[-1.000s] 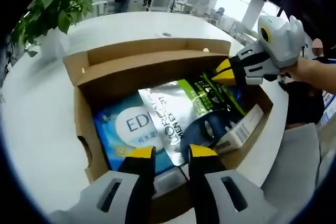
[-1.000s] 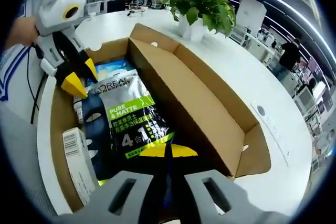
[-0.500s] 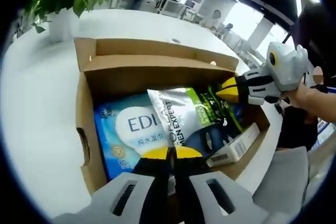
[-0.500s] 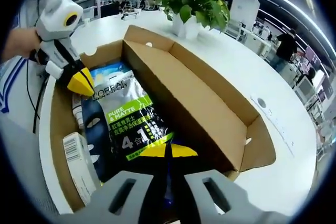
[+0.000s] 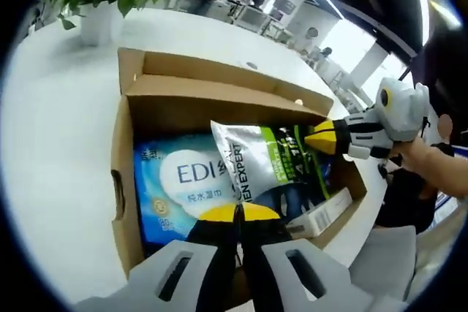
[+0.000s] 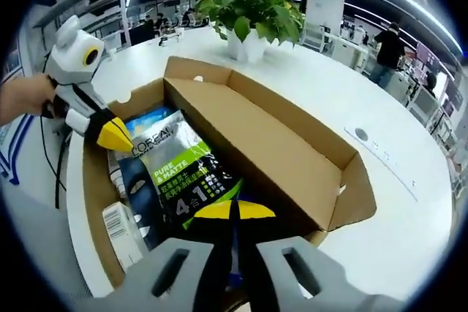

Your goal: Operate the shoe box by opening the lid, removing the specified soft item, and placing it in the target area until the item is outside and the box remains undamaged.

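Fingers of both grippers pinched on pouch | box open

White table; potted plant; office desks

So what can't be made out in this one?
- Blue EDI pack: its right side lies under the L'Oreal pouch in the left gripper view.
- Dark item beneath the pouch: mostly covered in the right gripper view, so what it is cannot be told.
- White barcode carton: print too small to read.
- Box floor: hidden by the contents.
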`<state>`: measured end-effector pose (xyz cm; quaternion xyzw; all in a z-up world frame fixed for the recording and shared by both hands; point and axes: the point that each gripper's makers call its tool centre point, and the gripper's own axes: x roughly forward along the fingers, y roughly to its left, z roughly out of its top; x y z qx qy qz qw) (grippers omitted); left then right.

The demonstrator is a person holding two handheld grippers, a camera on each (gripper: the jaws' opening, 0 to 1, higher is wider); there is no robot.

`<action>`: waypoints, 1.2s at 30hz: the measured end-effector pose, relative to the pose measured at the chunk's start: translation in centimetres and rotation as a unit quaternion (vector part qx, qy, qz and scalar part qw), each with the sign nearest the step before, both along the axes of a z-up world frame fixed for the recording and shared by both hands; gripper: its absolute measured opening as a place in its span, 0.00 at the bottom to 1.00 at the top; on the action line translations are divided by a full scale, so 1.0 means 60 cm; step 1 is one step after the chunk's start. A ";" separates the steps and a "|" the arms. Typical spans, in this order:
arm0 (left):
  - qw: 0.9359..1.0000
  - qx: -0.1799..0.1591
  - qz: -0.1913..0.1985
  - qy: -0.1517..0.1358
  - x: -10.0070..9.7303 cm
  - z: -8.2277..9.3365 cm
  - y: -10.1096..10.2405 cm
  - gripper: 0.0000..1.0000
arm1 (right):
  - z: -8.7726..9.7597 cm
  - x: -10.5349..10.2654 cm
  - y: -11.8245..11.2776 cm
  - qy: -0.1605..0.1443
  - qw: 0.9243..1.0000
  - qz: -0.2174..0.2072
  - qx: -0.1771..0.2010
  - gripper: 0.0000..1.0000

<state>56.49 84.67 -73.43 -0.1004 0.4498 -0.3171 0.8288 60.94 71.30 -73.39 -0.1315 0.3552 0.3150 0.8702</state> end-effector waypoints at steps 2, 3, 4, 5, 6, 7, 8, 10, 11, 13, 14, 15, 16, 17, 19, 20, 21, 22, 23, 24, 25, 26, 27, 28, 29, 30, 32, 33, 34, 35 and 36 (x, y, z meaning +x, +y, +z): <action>1.000 -0.003 0.002 -0.003 0.001 0.005 -0.001 0.00 | 0.004 0.000 -0.001 -0.001 1.000 -0.003 0.004 0.00; 1.000 -0.003 0.002 -0.004 0.001 0.007 -0.002 0.00 | 0.007 -0.001 -0.002 -0.001 1.000 -0.005 0.007 0.00; 1.000 -0.004 0.003 -0.007 0.001 0.009 -0.002 0.00 | 0.009 -0.001 -0.002 -0.002 1.000 -0.006 0.008 0.00; 1.000 -0.004 0.003 -0.009 0.001 0.011 -0.003 0.00 | 0.012 -0.003 -0.002 -0.002 1.000 -0.009 0.011 0.00; 1.000 -0.004 0.003 -0.012 0.000 0.012 -0.003 0.00 | 0.015 -0.003 -0.002 -0.003 1.000 -0.009 0.013 0.00; 1.000 -0.004 0.004 -0.013 0.000 0.014 -0.003 0.00 | 0.017 -0.003 -0.002 -0.003 1.000 -0.010 0.015 0.00; 1.000 -0.005 0.004 -0.015 0.000 0.015 -0.004 0.00 | 0.021 -0.003 -0.003 -0.005 1.000 -0.010 0.017 0.00; 1.000 -0.007 0.005 -0.018 0.000 0.020 -0.004 0.00 | 0.027 -0.003 -0.004 -0.008 1.000 -0.013 0.020 0.00; 1.000 -0.008 0.005 -0.020 0.000 0.022 -0.004 0.00 | 0.030 -0.003 -0.004 -0.009 1.000 -0.014 0.022 0.00; 1.000 -0.011 0.008 -0.023 0.001 0.028 -0.005 0.00 | 0.036 -0.002 -0.004 -0.013 1.000 -0.015 0.024 0.00; 1.000 -0.012 0.008 -0.025 0.001 0.030 -0.005 0.00 | 0.040 -0.002 -0.004 -0.015 0.999 -0.017 0.025 0.00; 1.000 -0.013 0.009 -0.027 0.001 0.033 -0.006 0.00 | 0.043 -0.002 -0.004 -0.016 0.999 -0.017 0.026 0.00; 0.999 -0.013 0.009 -0.029 0.001 0.036 -0.006 0.00 | 0.046 -0.001 -0.004 -0.017 0.999 -0.018 0.027 0.00; 0.999 -0.014 0.008 -0.032 0.001 0.039 -0.007 0.00 | 0.049 0.000 -0.005 -0.019 0.999 -0.018 0.027 0.00; 0.999 -0.016 0.009 -0.035 0.000 0.044 -0.008 0.00 | 0.057 0.000 -0.005 -0.023 0.999 -0.018 0.029 0.00; 0.999 -0.016 0.008 -0.037 0.000 0.047 -0.009 0.00 | 0.060 0.001 -0.006 -0.025 0.999 -0.019 0.030 0.00; 0.999 -0.018 0.009 -0.040 0.001 0.051 -0.010 0.00 | 0.065 0.002 -0.007 -0.027 0.999 -0.019 0.032 0.00; 0.999 -0.018 0.009 -0.041 0.001 0.054 -0.011 0.00 | 0.069 0.003 -0.007 -0.029 0.999 -0.020 0.033 0.00; 0.999 -0.019 0.008 -0.044 0.002 0.058 -0.012 0.00 | 0.072 0.003 -0.007 -0.030 0.999 -0.020 0.033 0.00; 0.999 -0.019 0.008 -0.047 0.003 0.061 -0.013 0.00 | 0.078 0.003 -0.008 -0.033 0.999 -0.020 0.034 0.00; 0.999 -0.020 0.009 -0.049 0.003 0.066 -0.014 0.00 | 0.082 0.004 -0.009 -0.035 0.999 -0.020 0.034 0.00; 0.998 -0.022 0.010 -0.052 0.004 0.070 -0.015 0.00 | 0.087 0.004 -0.011 -0.037 0.998 -0.021 0.035 0.00; 0.998 -0.023 0.010 -0.056 0.005 0.073 -0.017 0.00 | 0.091 0.005 -0.012 -0.040 0.998 -0.021 0.035 0.00; 0.998 -0.024 0.010 -0.059 0.005 0.077 -0.019 0.00 | 0.097 0.005 -0.014 -0.043 0.998 -0.022 0.033 0.00; 0.998 -0.025 0.011 -0.061 0.006 0.080 -0.020 0.00 | 0.100 0.005 -0.015 -0.046 0.998 -0.021 0.032 0.00; 0.998 -0.027 0.010 -0.064 0.006 0.085 -0.023 0.00 | 0.106 0.006 -0.018 -0.051 0.998 -0.021 0.029 0.00; 0.997 -0.027 0.008 -0.069 0.007 0.092 -0.029 0.00 | 0.113 0.006 -0.022 -0.054 0.998 -0.021 0.029 0.00; 0.997 -0.028 0.007 -0.070 0.007 0.094 -0.030 0.00 | 0.114 0.006 -0.023 -0.055 0.998 -0.022 0.029 0.00; 0.997 -0.027 0.004 -0.074 0.007 0.100 -0.034 0.00 | 0.120 0.006 -0.027 -0.057 0.998 -0.024 0.030 0.00; 0.997 -0.029 0.003 -0.077 0.008 0.105 -0.036 0.00 | 0.123 0.006 -0.029 -0.059 0.997 -0.024 0.030 0.00; 0.996 -0.029 0.002 -0.079 0.008 0.107 -0.038 0.00 | 0.125 0.006 -0.031 -0.060 0.997 -0.025 0.030 0.00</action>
